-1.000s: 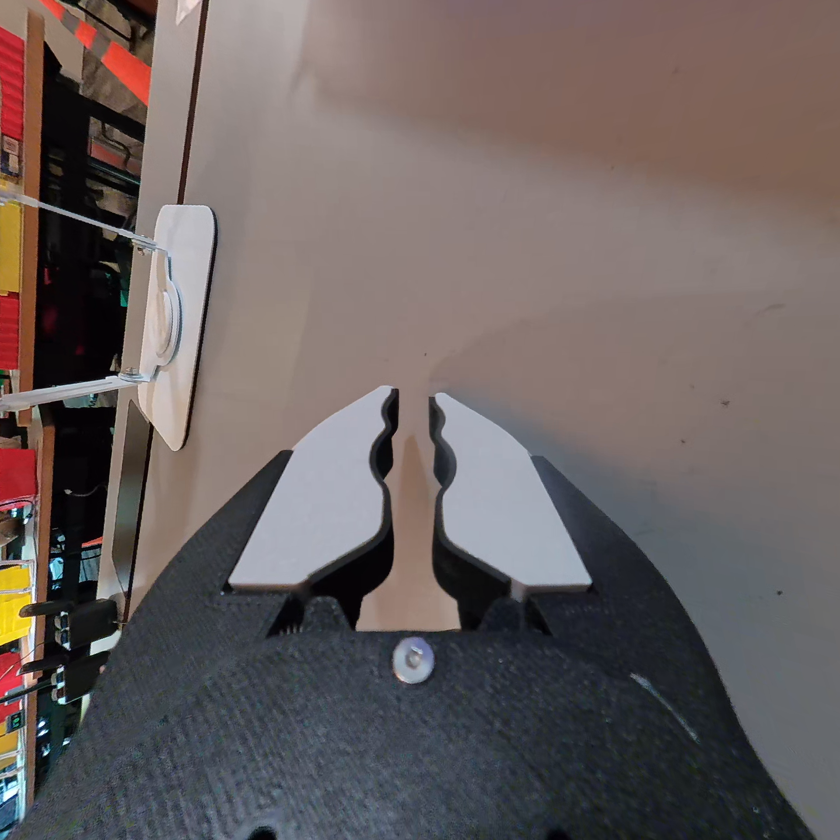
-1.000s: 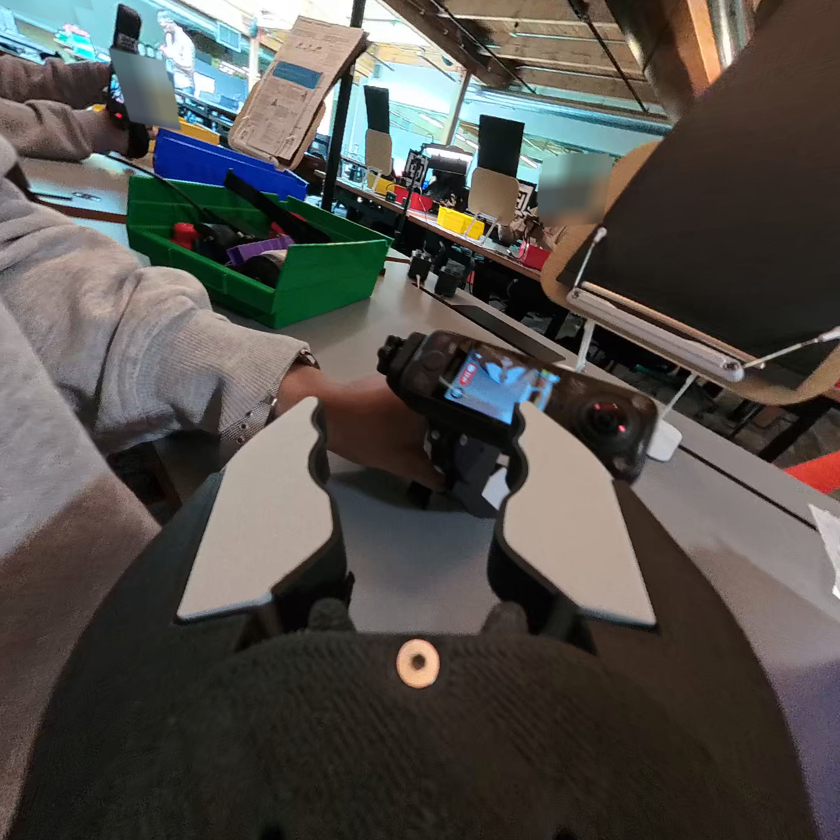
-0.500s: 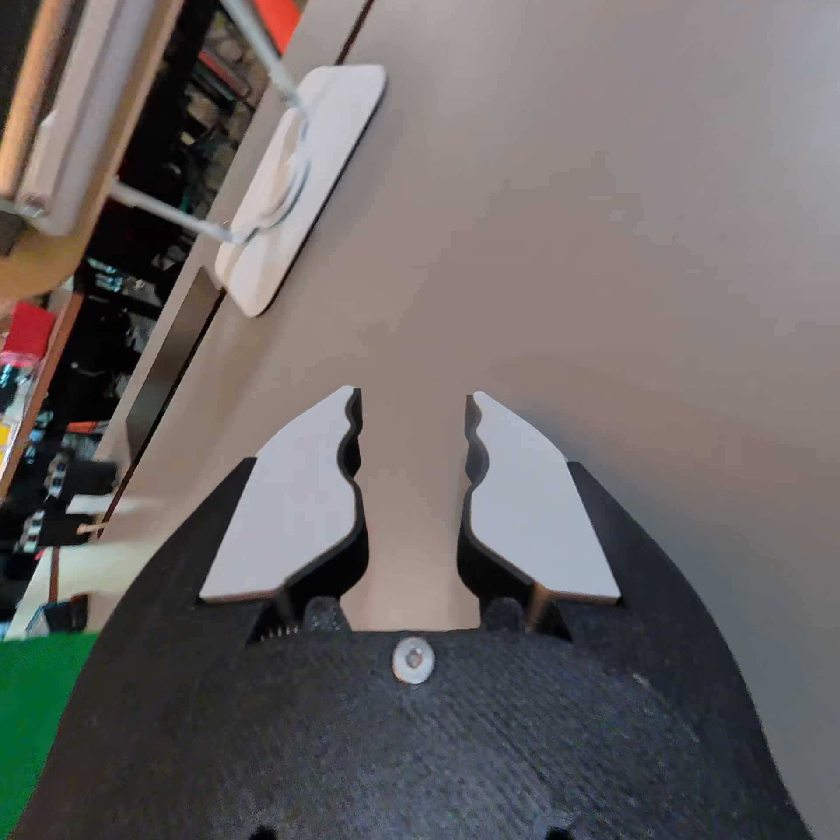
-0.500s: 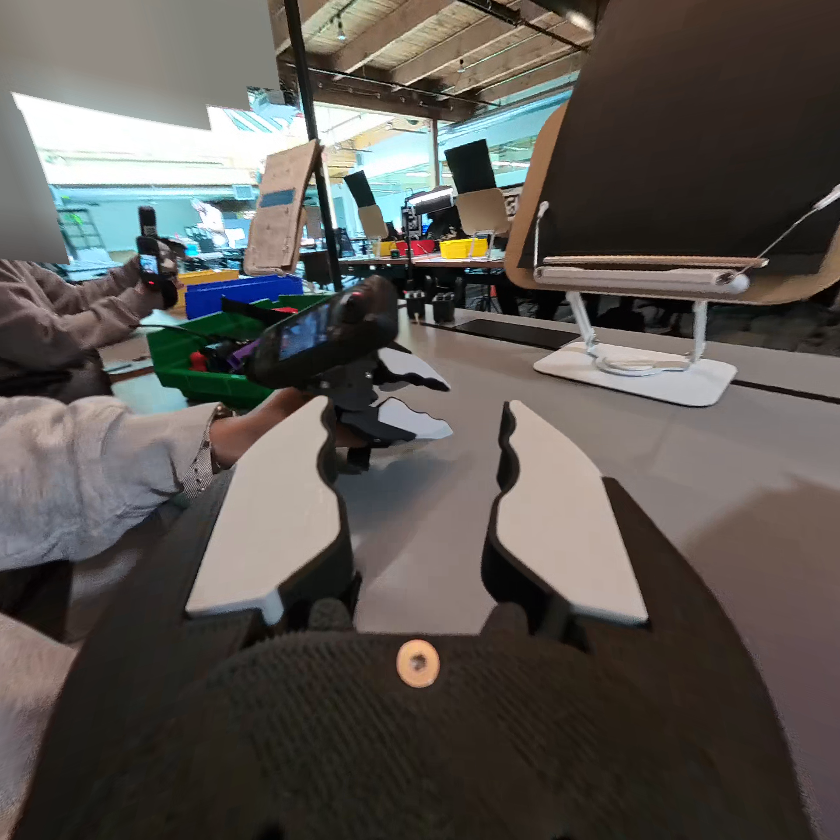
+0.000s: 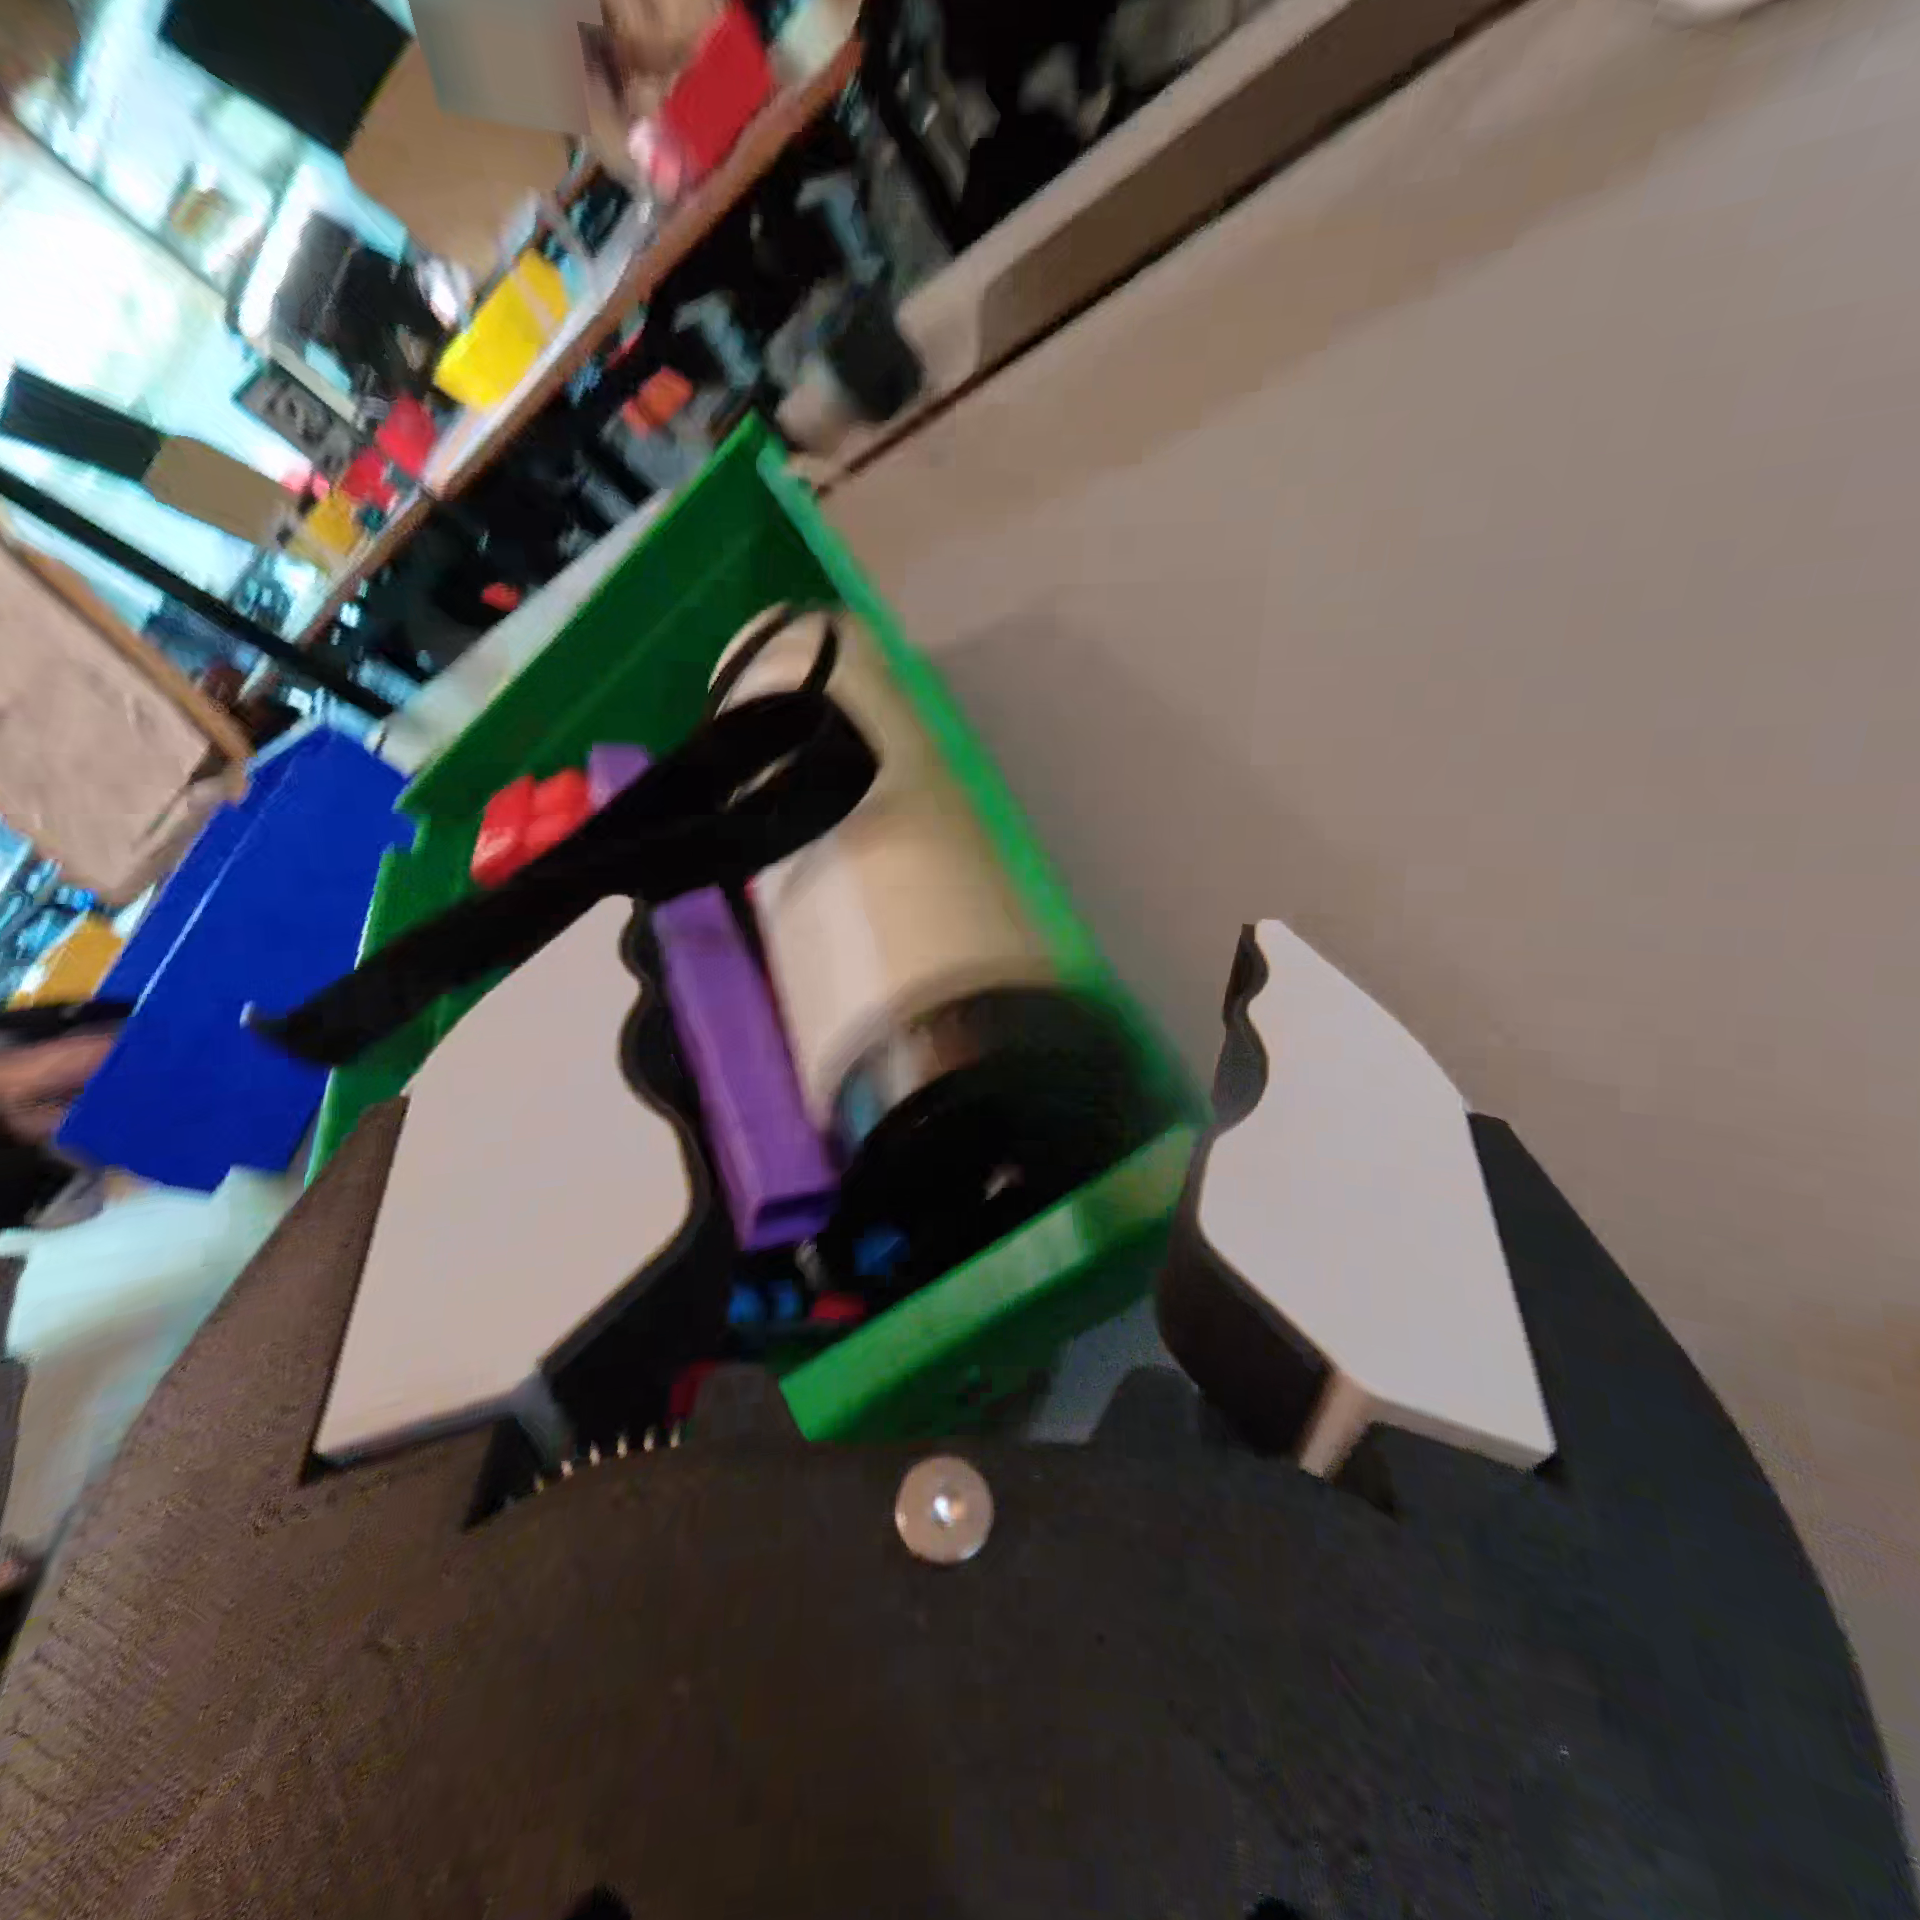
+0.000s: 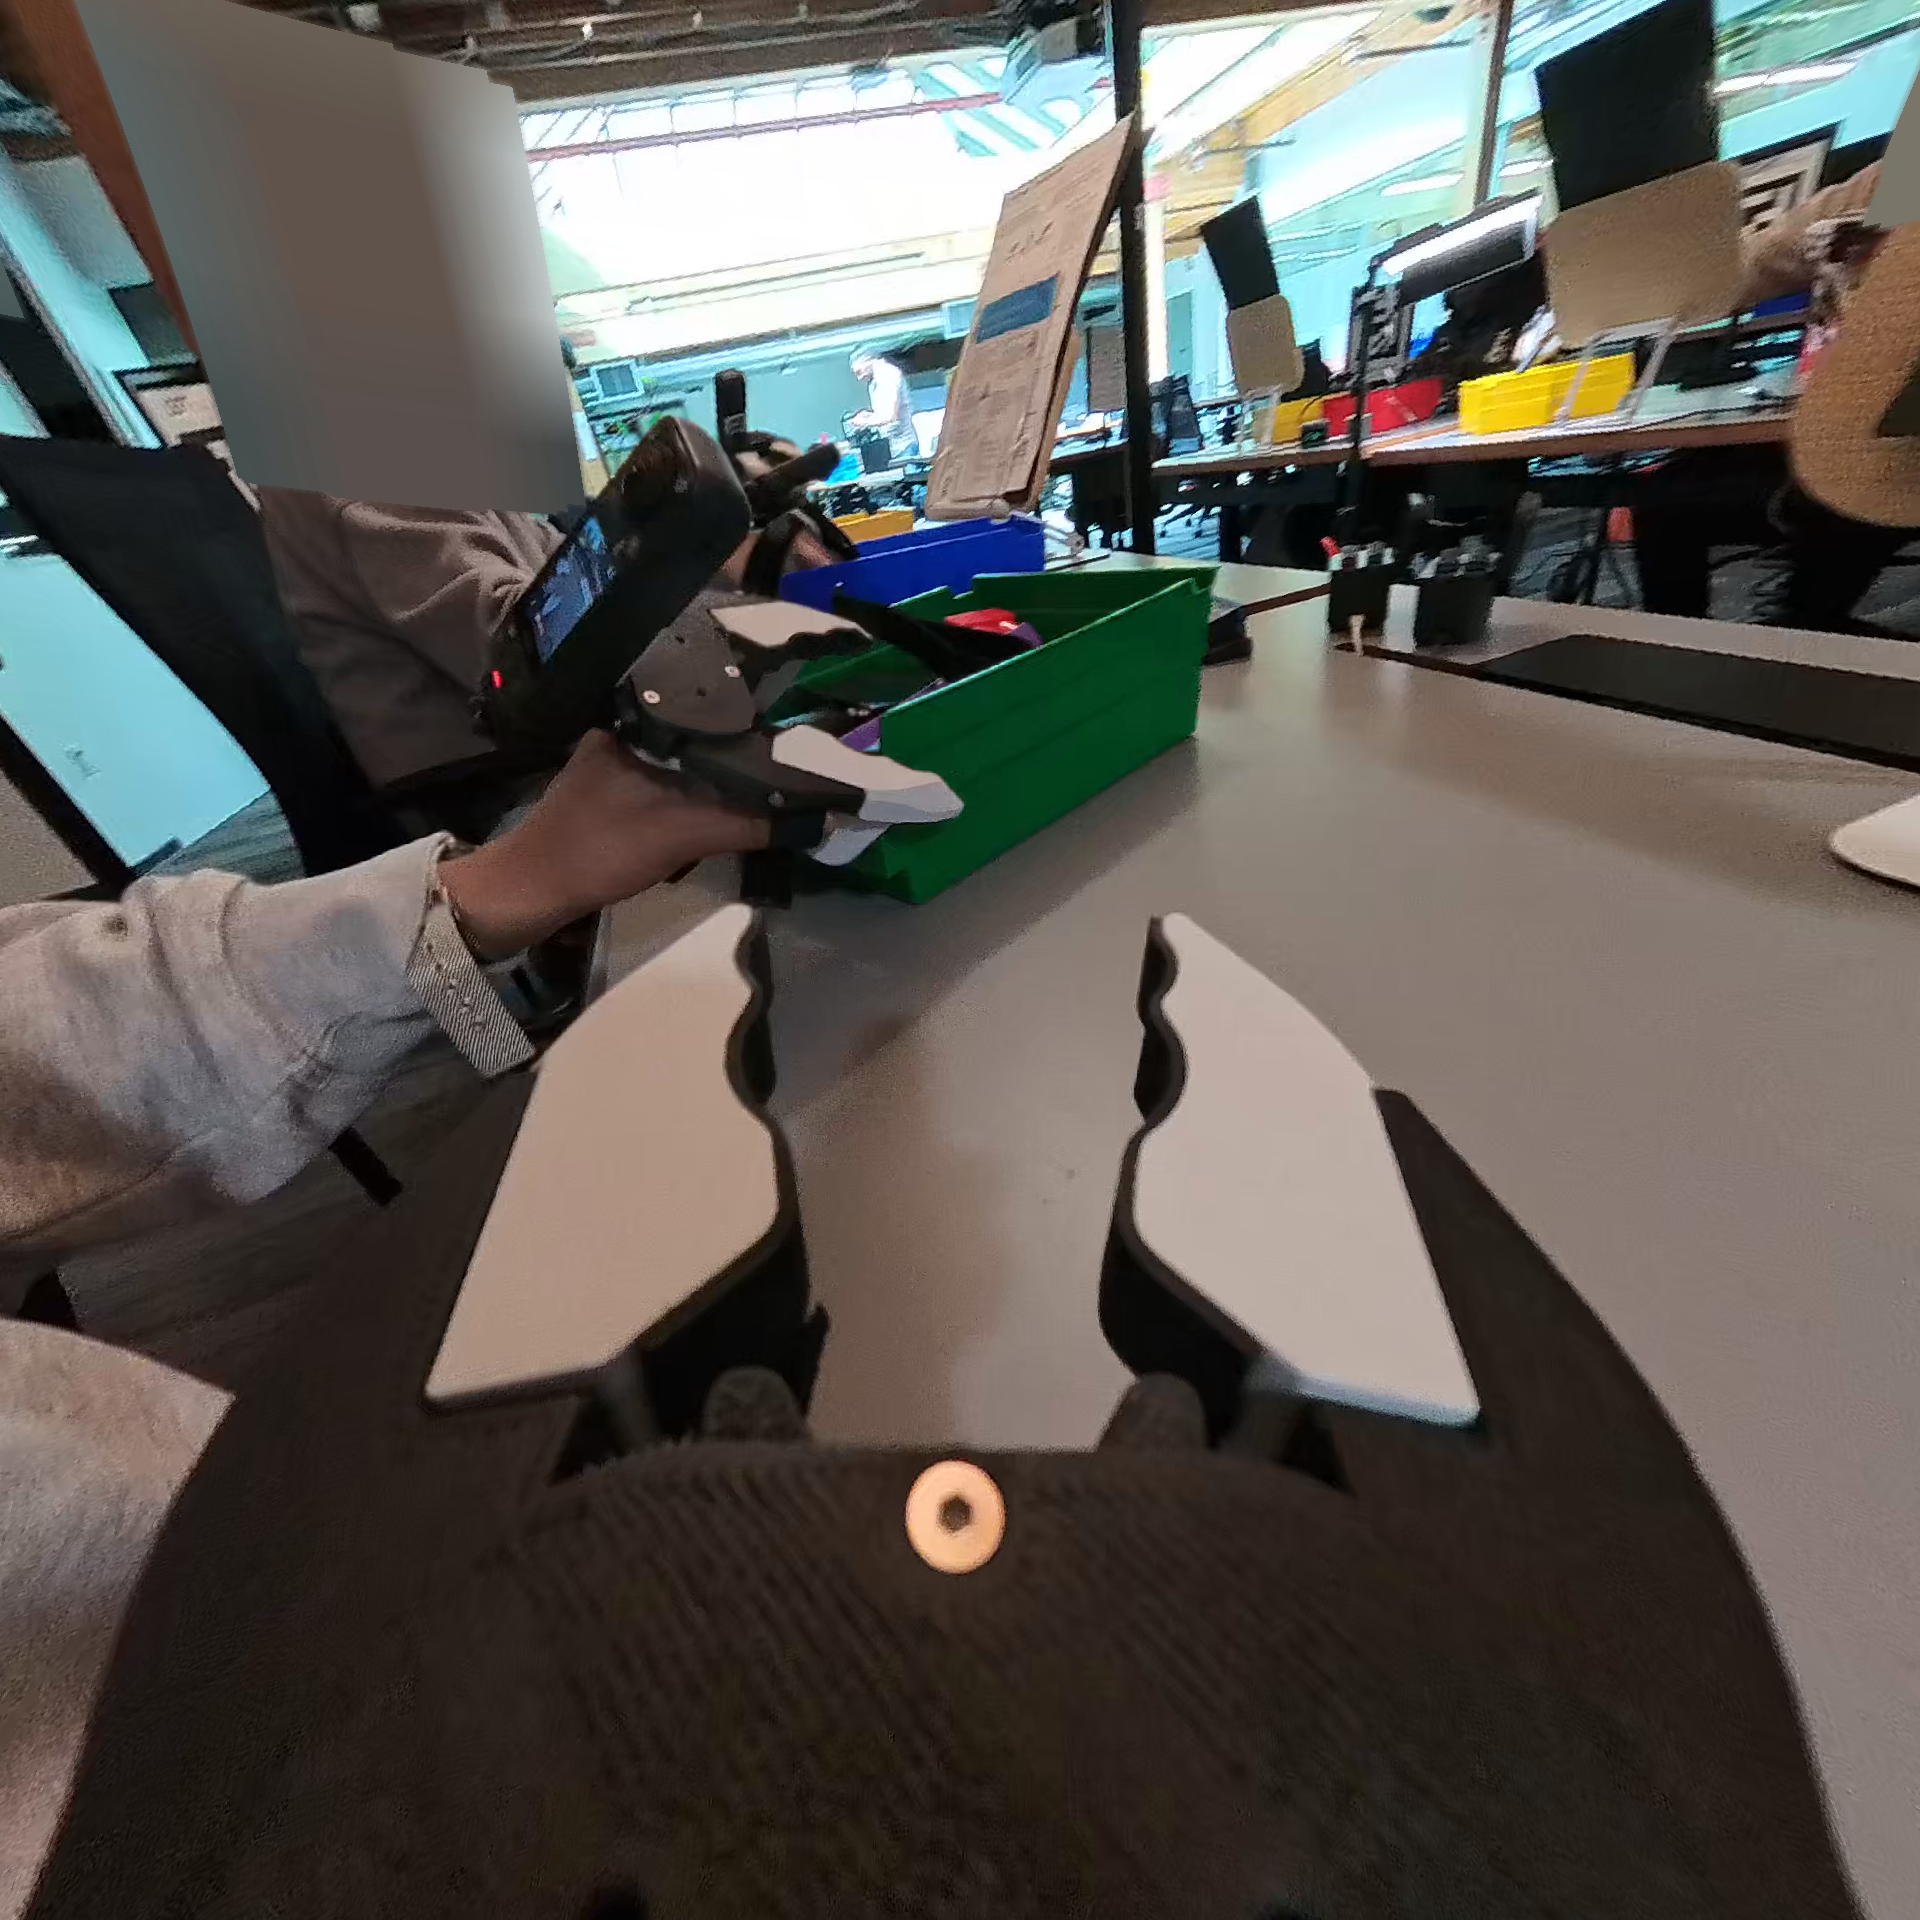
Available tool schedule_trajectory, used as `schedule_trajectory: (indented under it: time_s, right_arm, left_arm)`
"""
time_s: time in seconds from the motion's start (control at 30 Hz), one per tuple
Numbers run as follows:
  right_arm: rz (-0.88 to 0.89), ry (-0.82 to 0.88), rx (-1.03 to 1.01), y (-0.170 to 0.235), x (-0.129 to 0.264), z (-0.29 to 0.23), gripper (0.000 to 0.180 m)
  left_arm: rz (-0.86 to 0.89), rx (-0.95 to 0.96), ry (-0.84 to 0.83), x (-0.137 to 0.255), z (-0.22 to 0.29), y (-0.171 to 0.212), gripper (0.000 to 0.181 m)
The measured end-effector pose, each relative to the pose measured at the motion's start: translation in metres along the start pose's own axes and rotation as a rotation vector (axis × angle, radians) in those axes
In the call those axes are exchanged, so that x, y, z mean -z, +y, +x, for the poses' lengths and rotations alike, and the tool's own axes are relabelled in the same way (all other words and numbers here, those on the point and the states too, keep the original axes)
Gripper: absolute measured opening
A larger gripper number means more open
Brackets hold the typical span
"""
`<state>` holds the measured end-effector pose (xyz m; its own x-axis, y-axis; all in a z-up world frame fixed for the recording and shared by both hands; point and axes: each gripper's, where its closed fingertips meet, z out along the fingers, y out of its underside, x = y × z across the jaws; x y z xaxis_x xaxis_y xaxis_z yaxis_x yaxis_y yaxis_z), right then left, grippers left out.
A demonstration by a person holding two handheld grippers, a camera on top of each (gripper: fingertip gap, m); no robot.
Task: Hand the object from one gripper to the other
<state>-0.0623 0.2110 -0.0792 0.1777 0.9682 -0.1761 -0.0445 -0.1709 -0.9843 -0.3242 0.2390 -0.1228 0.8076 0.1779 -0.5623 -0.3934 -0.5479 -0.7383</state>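
Note:
A green bin point(image 5: 966, 1320) holds a purple block point(image 5: 743, 1070), a white cylinder point(image 5: 883, 904), a black round thing point(image 5: 997, 1101), a black strap point(image 5: 582, 873) and red pieces point(image 5: 525, 816). My left gripper point(image 5: 940, 945) is open and empty, and it points into the bin's near end. In the right wrist view the left gripper point(image 6: 909, 717) is held by a hand point(image 6: 582, 831) at the near end of the green bin point(image 6: 1039, 727). My right gripper point(image 6: 951, 925) is open and empty over the grey table point(image 6: 1455, 987), short of the bin.
A blue bin point(image 6: 914, 566) stands behind the green one, and it shows in the left wrist view point(image 5: 223, 966) too. A white stand base point(image 6: 1881, 847) is at the right edge. A black mat point(image 6: 1714, 696) and small black holders point(image 6: 1403, 603) lie at the back.
The left gripper swung away from the white stand to the green bin and opened wider. The right gripper turned left and stayed open.

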Motion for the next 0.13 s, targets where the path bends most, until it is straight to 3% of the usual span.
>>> schedule_trajectory:
  time_s: [0.03,0.07,0.13]
  right_arm:
    - [-0.009,-0.015,0.003,0.0018,-0.0036,-0.0028,0.069]
    - [-0.015,-0.025,0.004,0.0028,-0.0058,-0.0048,0.069]
    - [-0.015,-0.031,0.004,0.0028,-0.0064,-0.0056,0.069]
  left_arm:
    - [-0.013,0.019,0.022,-0.0014,-0.0062,0.0107,0.115]
    - [0.0,0.079,0.066,-0.0004,-0.0084,0.014,0.115]
    - [0.015,0.175,0.139,0.0035,-0.0097,0.0161,0.093]
